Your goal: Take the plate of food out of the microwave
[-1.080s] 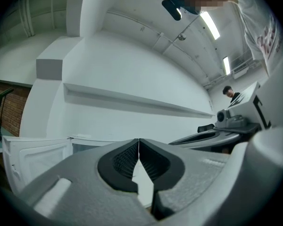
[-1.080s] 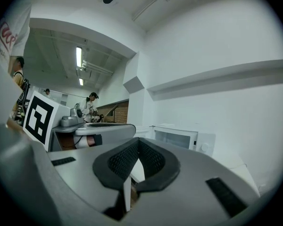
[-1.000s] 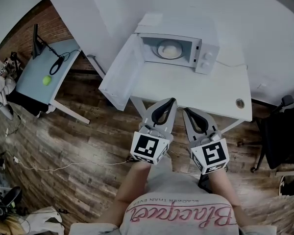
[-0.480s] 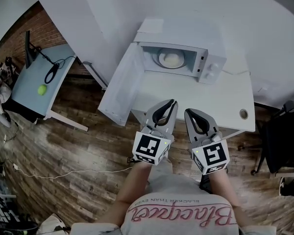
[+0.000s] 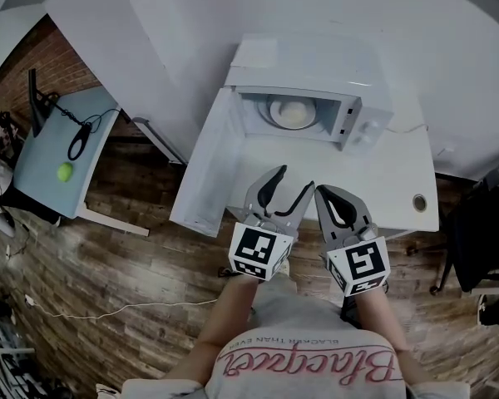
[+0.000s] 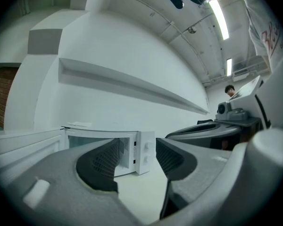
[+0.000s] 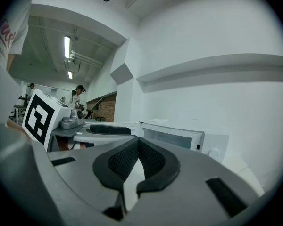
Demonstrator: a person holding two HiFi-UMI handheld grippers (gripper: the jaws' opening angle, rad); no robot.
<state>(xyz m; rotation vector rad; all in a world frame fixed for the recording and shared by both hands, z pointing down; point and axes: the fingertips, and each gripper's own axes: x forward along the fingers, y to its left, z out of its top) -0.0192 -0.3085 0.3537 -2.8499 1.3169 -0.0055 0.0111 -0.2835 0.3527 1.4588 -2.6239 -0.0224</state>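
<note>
We are at the reach-in step. The microwave point(image 5: 316, 61) stands at the back of the white table point(image 5: 391, 181), toward its left edge, and its door point(image 5: 206, 169) hangs open past that edge. The plate of food point(image 5: 291, 112) sits inside the cavity, well apart from both tools.

Our left gripper point(image 5: 295, 179) hovers over the table's front edge. Its jaws have just been opening and now stand spread with nothing between them. Our right gripper point(image 5: 319, 190), just beside it, is clenched on nothing, its pads pressed together.

To do this well, we judge that the left gripper should go straight in through the opening and stay level. It should keep off the door on one side and the control panel point(image 5: 359, 123) on the other, then pinch the plate's near rim firmly. We should draw the plate out slowly and flat so the food does not slide. The right gripper will likely need to open and support the opposite rim.
</note>
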